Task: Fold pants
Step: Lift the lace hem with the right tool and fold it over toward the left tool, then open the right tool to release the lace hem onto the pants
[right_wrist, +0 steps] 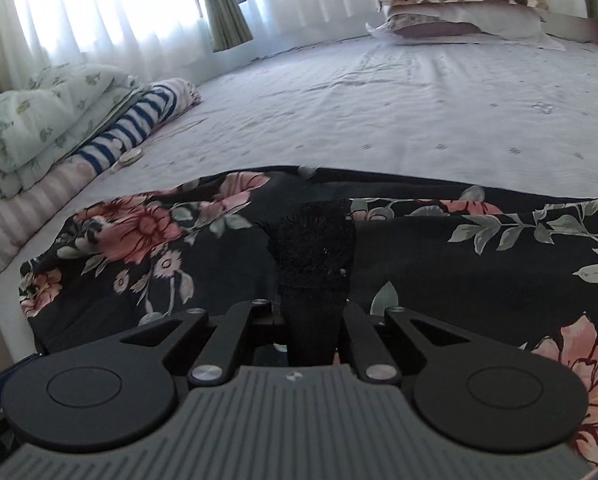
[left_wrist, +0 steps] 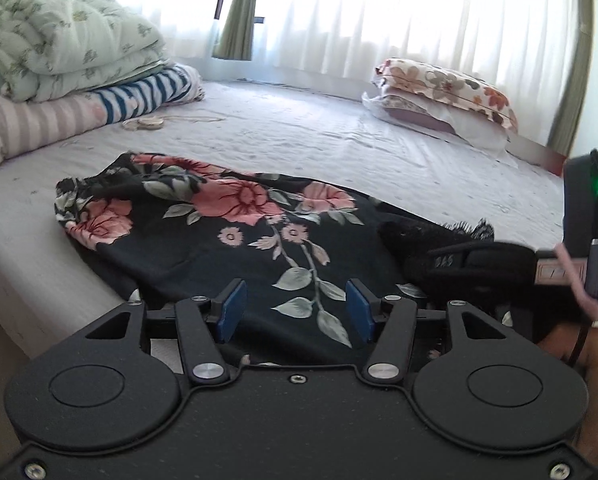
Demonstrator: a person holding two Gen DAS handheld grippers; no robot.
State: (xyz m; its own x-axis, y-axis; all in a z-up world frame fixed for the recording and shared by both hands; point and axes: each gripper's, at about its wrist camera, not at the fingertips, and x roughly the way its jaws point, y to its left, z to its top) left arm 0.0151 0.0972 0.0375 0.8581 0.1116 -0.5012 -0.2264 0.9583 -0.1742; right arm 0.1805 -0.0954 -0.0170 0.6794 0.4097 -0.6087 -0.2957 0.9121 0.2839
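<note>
Pants (left_wrist: 227, 240) lay half-folded on bed (left_wrist: 339, 140). Right hand-held gripper (right_wrist: 313, 280) was clamped on black lace hem, likely to carry leg end across for fold. Left hand-held gripper (left_wrist: 295, 308) hung above fabric, jaws apart, gripping nothing.

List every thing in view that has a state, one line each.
Floral pants: lying rumpled on the bed, partly folded.
Left claw: open over the pants, nothing between its pads.
Right claw: shut on the pants' black lace hem.
Quilt: folded, stacked on striped bedding.
Pillows: stacked.
</note>
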